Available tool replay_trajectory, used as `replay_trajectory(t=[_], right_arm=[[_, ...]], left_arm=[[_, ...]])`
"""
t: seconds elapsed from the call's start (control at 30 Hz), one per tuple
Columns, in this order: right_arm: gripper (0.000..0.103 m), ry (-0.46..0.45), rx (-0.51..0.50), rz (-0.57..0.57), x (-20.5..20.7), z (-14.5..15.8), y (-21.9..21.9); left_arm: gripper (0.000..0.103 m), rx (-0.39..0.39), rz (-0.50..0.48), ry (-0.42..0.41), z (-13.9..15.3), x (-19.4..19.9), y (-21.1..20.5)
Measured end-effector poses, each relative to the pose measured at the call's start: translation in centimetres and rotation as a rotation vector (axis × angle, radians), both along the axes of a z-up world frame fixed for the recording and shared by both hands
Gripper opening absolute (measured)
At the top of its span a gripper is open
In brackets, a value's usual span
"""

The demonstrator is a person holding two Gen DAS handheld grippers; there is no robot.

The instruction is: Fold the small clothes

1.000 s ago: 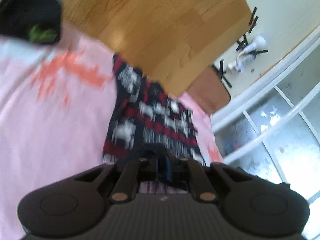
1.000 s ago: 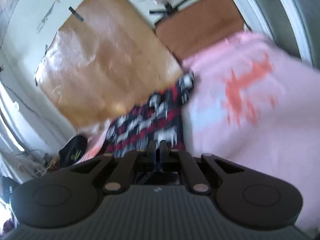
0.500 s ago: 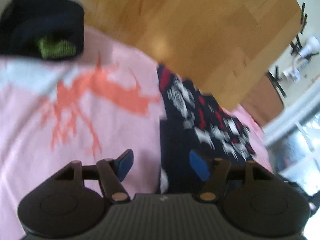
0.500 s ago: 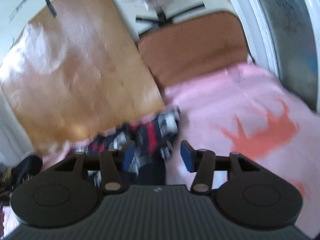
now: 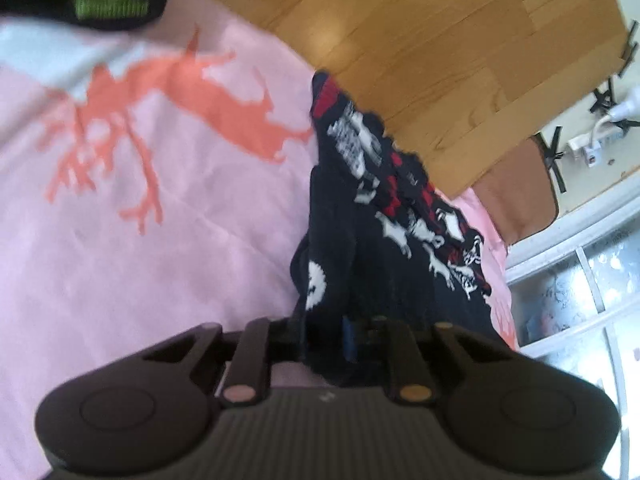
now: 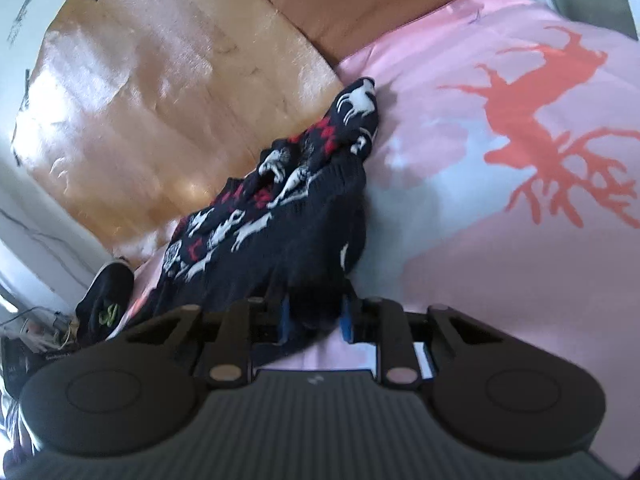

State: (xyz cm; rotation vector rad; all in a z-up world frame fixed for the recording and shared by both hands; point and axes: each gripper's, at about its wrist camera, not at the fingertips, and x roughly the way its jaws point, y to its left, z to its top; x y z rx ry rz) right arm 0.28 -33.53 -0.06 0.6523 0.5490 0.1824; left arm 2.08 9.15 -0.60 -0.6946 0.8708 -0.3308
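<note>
1. A lived-in room of a home; a soft pink blanket (image 5: 168,240) printed with an orange deer (image 6: 552,120) covers the surface where clothes lie, bed-like in its give.
2. Beyond the blanket's far edge lies a wood-look floor mat (image 5: 420,48), fastened down with black tape; a brown cushion (image 6: 360,8) sits at the blanket's far corner.
3. A white-framed glazed door or window (image 5: 580,264) stands at one side; a white power strip (image 5: 592,140) lies on the pale floor.
4. A dark shoe (image 6: 106,292) with green trim rests by the wall.
</note>
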Motion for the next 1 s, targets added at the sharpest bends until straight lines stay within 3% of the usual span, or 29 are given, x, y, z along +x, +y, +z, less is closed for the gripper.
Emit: replay_trajectory(t=[0.1,0.2,0.4,0.5,0.6,0.67,0.77,0.83,0.9,0.97,1.0], right_arm=[[0.023,-0.067,-0.022,-0.012,-1.2,2.3,-0.6],[0.022,-0.074,-0.054,0.020,-2.6,3.3,-0.5],[0.021,-0.031,-0.104,0.091,-6.2,2.5,0.0],[0.023,0.018,-0.108,0.145,-7.2,0.9,0.1],[0.032,0.077,-0.188,0.094,-6.7,-0.1,-0.6],[0.045,0.057,-0.177,0.045,-6.0,0.1,-1.8],[0.047,-0.004,-0.235,0.002,-3.9,0.9,-2.0],[0.048,-0.011,-0.214,0.013,-1.6,0.6,-1.9],[0.049,0.009,-0.185,0.030,0.9,-0.5,-1.8],[0.048,0.032,-0.175,0.052,2.4,-1.2,-1.3],[0.031,0.036,-0.165,0.065,2.9,-1.5,-1.1]], left_arm=[[0.013,-0.003,-0.012,-0.060,1.9,-1.3,0.8],[0.012,0.026,-0.028,-0.108,3.6,-2.9,1.3],[0.013,0.078,-0.081,-0.087,2.8,-7.0,1.9],[0.021,0.155,-0.087,-0.053,1.5,-8.2,1.9],[0.037,0.123,-0.036,-0.054,1.7,-7.7,3.8],[0.051,0.133,-0.012,-0.107,2.7,-6.9,4.2],[0.057,0.154,-0.050,-0.152,3.3,-4.5,3.0],[0.060,0.146,-0.102,-0.141,2.5,-2.3,1.9],[0.053,0.158,-0.116,-0.095,1.1,-0.3,1.0],[0.010,0.160,-0.102,-0.102,0.3,0.4,0.7],[0.009,0.130,-0.108,-0.097,0.3,0.5,0.8]])
